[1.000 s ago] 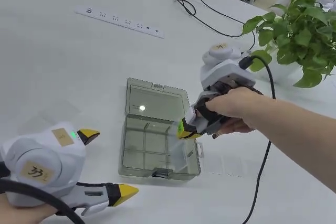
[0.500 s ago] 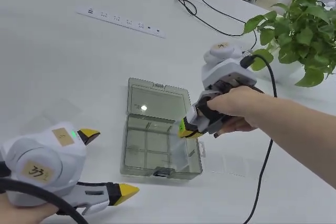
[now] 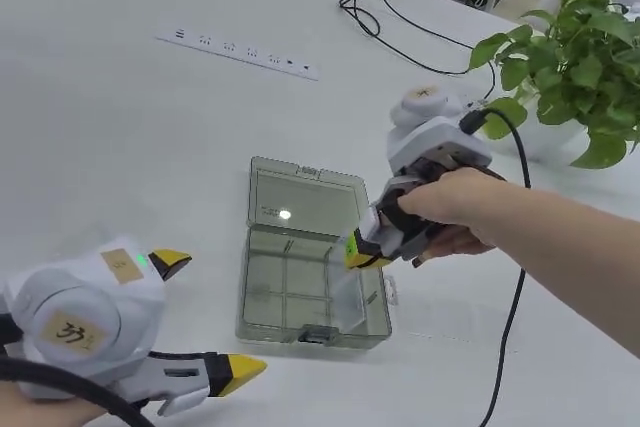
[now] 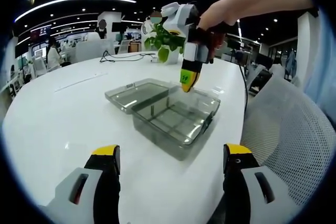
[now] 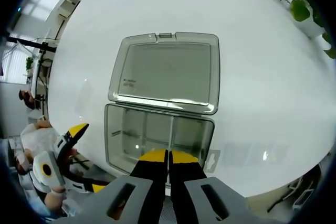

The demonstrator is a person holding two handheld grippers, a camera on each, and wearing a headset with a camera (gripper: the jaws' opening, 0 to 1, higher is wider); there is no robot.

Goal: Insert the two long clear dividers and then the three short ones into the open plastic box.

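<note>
1. Holding the right gripper (image 3: 364, 253) over the open plastic box (image 3: 285, 330), a person's hand (image 3: 450, 212) tips it down toward the box's right end.
2. Its yellow-tipped jaws are squeezed together, almost touching in the right gripper view. They seem to pinch a clear divider (image 3: 350, 297) that hangs down into the right side of the box.
3. The box sits in the middle of the white table (image 3: 120, 147), with its lid (image 3: 305, 202) flipped back flat on the far side.
4. Inside the box stand thin clear walls (image 3: 287, 277) that cut it into small rooms.
5. The left gripper (image 3: 205, 317) is low at the near left, well apart from the box. Its jaws are spread wide and hold nothing.
6. Faint clear pieces (image 5: 247, 154) lie flat on the table just beside the box — too faint to count.
7. Farther back are a white power strip (image 3: 237, 51), a black cable (image 3: 350, 9) and a green plant (image 3: 565, 57).
</note>
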